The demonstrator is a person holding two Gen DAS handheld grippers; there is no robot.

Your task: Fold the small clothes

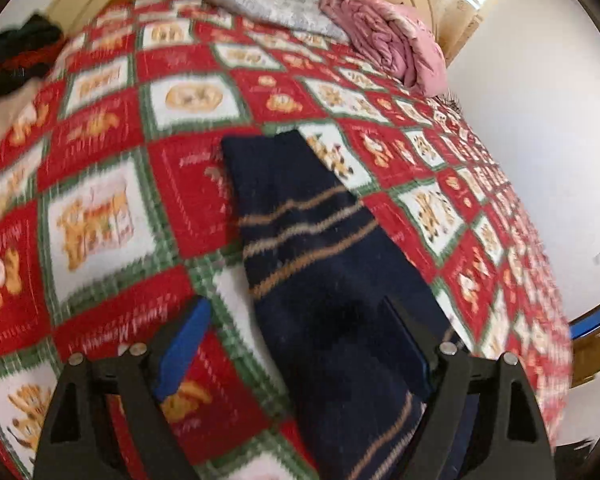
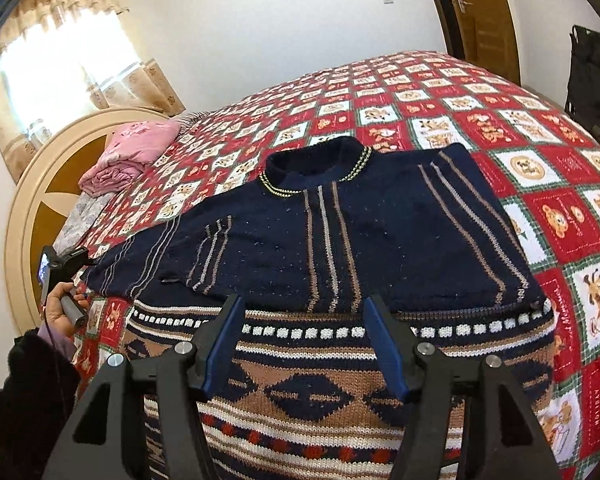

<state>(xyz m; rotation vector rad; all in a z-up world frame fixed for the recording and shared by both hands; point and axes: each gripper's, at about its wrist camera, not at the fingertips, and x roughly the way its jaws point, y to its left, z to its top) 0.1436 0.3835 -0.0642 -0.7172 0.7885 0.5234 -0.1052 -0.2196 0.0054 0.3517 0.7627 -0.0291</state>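
A navy knitted sweater with tan stripes and a patterned brown, white and red hem lies flat on the bed, collar away from me. Its right sleeve is folded in over the body; the left sleeve stretches out to the left. My right gripper is open and empty, just above the patterned hem. In the left wrist view the outstretched sleeve runs away from me between the fingers of my left gripper, which is open; the view is blurred. The left gripper also shows in the right wrist view, held in a hand beside the sleeve end.
The bed carries a red, white and green patchwork blanket. A folded pink quilt and a grey pillow lie by the round headboard. Dark clothes sit at the far left edge. A door stands behind.
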